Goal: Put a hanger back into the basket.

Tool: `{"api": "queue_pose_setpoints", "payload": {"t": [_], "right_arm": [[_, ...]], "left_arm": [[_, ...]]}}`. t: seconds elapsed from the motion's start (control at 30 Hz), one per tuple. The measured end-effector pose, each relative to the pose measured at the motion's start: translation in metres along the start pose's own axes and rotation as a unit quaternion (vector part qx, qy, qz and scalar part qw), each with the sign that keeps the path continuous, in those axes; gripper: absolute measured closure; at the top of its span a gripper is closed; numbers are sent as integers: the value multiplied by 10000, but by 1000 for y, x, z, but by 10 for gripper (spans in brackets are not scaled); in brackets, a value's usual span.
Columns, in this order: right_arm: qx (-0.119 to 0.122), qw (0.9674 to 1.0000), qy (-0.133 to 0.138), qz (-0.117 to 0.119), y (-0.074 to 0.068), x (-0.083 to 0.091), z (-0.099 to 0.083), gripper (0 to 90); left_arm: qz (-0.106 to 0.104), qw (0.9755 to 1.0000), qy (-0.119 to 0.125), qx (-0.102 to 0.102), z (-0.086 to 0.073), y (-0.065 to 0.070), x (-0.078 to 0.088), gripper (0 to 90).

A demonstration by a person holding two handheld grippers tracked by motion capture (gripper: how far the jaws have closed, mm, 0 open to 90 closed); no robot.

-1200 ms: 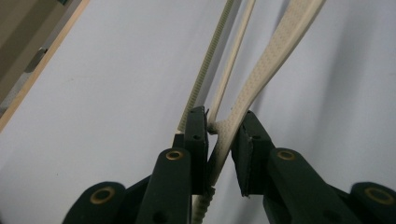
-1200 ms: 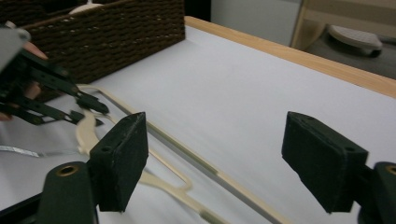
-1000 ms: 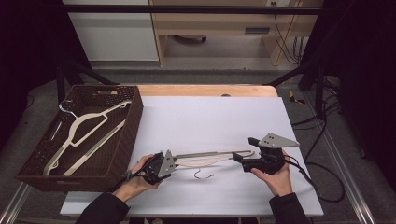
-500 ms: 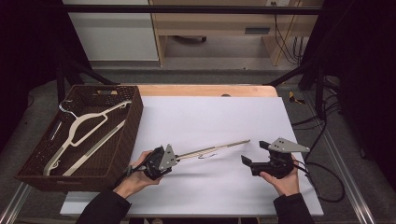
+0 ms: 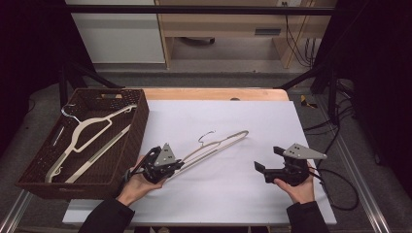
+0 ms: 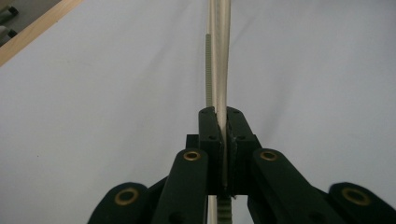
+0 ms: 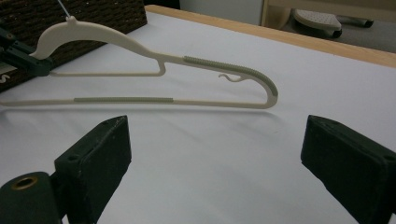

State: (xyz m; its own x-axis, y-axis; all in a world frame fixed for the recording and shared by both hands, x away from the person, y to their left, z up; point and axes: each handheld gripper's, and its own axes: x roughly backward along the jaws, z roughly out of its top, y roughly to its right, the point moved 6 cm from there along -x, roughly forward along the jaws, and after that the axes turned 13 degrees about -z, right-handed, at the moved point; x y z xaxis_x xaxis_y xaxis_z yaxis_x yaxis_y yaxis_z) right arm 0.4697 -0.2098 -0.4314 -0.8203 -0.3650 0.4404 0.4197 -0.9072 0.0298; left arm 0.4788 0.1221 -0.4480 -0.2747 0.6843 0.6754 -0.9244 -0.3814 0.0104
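Black jaws of the left gripper (image 5: 160,167) stand clenched on one end of a cream plastic hanger (image 5: 216,144), low and left of centre in the high view. In the left gripper view (image 6: 223,140) the pads press both faces of the hanger's bar (image 6: 219,56), which runs straight up and out of the top of the frame; its far end is cut off there. The pinched stretch is hidden between the pads.

From the grip the hanger reaches up and right across the white table sheet (image 5: 233,194), its wire hook (image 5: 206,136) thin and hard to make out.

To the lower right, well apart from the hanger, the right gripper (image 5: 272,167) is released, jaws spread wide with nothing between them; they have just been opening. In the right gripper view (image 7: 215,154) both pads are cut off at the lower corners, and the hanger (image 7: 177,79) lies beyond them.

At the left edge, a brown wicker basket (image 5: 138,121) holds further hangers (image 5: 90,131); their number cannot be told, since they overlap.
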Motion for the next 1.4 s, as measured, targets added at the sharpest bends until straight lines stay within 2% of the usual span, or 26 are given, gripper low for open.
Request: {"api": "queue_pose_setpoints", "payload": {"t": [0.07, 0.3, 0.43, 0.77, 0.97, 1.23, 1.4], "right_arm": [[8, 10000, 6, 10, 1, 0, 0, 87], [-19, 10000, 48, -15, 2, 2, 1, 82], [7, 10000, 68, -26, 3, 3, 1, 78], [9, 9998, 97, -187, 6, 2, 1, 38], [0, 9997, 101, -218, 8, 3, 1, 36], [-35, 9996, 126, -242, 10, 5, 1, 38], [-30, 9996, 131, -256, 10, 5, 1, 36]], "left_arm": [[-37, 9999, 99, 130, 2, 0, 5, 870], [-63, 9987, 338, 363, 11, 3, 27, 870], [-36, 9981, 459, 408, 16, 4, 41, 870], [21, 9957, 814, 431, 32, 9, 78, 870], [55, 9958, 840, 351, 43, 7, 98, 870], [77, 9955, 891, 317, 55, -5, 125, 870], [118, 9954, 881, 350, 58, -17, 145, 870]]}}
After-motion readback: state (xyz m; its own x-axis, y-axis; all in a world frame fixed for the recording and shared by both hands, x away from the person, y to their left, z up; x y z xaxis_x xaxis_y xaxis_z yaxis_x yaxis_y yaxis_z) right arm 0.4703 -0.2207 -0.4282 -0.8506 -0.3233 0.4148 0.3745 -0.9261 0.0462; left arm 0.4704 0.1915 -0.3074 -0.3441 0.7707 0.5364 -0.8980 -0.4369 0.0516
